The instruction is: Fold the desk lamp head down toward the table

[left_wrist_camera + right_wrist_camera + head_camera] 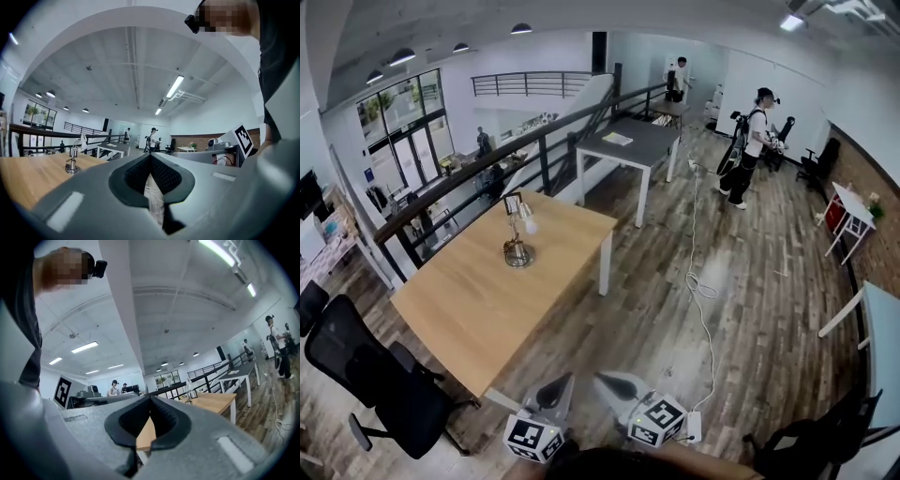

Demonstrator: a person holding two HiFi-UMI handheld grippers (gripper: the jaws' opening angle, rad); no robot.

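Note:
The desk lamp (pixel 517 234) stands upright on the far part of the wooden table (pixel 487 300), with a metal base and a small white head raised above it. It shows small and far off in the left gripper view (pixel 72 159) and in the right gripper view (pixel 189 393). My left gripper (pixel 560 384) and right gripper (pixel 612 382) are side by side at the bottom of the head view, off the table's near corner and well short of the lamp. Both point level. The left jaws (pixel 150 157) and right jaws (pixel 150 399) are shut with nothing between them.
Two black office chairs (pixel 356 366) stand at the table's left. A dark railing (pixel 487 159) runs behind the table, a grey table (pixel 633 141) beyond it. A white cable (pixel 698 281) trails over the wood floor. People (pixel 755 141) stand at the back. Another chair (pixel 825 436) is at bottom right.

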